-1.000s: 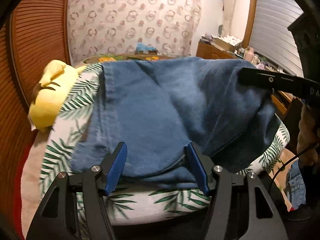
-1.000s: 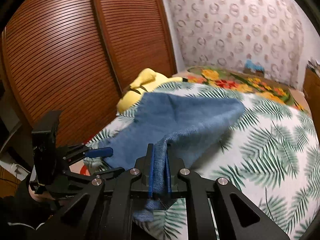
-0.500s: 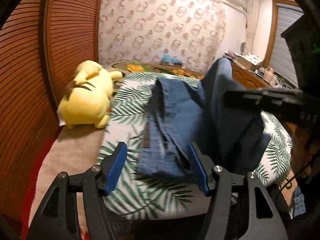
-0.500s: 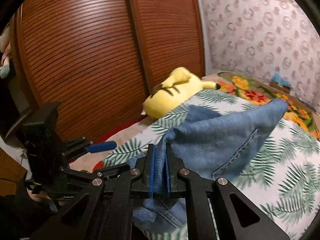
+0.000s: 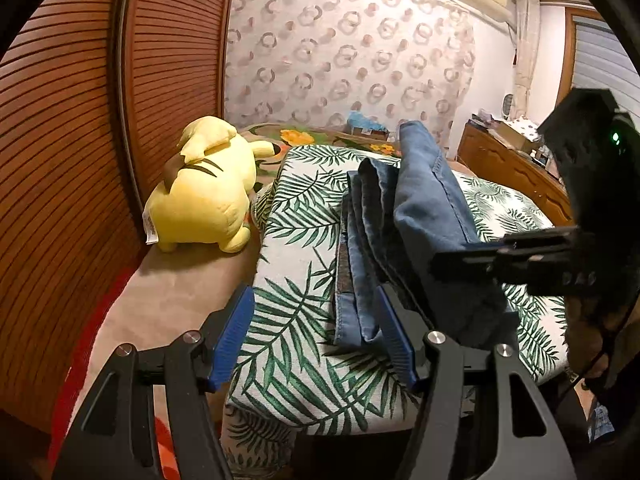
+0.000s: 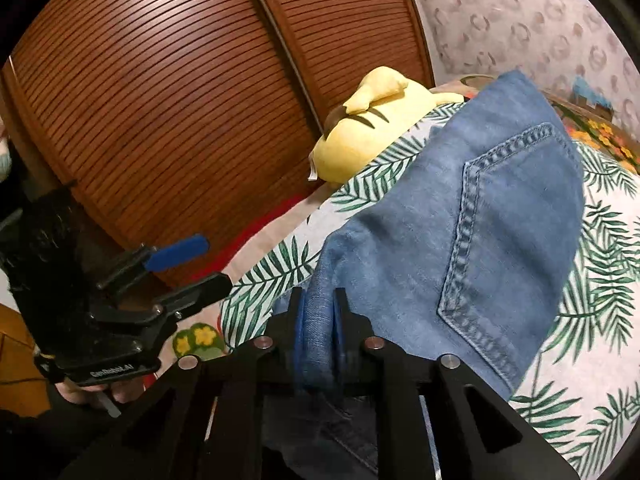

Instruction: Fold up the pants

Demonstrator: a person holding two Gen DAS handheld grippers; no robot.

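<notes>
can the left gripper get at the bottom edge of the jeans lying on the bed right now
Probably yes. The left gripper is open and holds nothing, and the jeans edge lies on the bed just ahead of its fingers, nothing between.

Two claw-mounted fisheyes, both close and low over the bed (image 5: pixel 304 320) — shared ground: jeans (image 6: pixel 460 240), yellow plush (image 5: pixel 204 188)

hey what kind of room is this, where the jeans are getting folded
Most likely a bedroom. The jeans lie on a bed with a palm-leaf cover, a yellow plush toy sits beside it against slatted wooden closet doors, and a cluttered wooden dresser stands by the far wall.
</notes>
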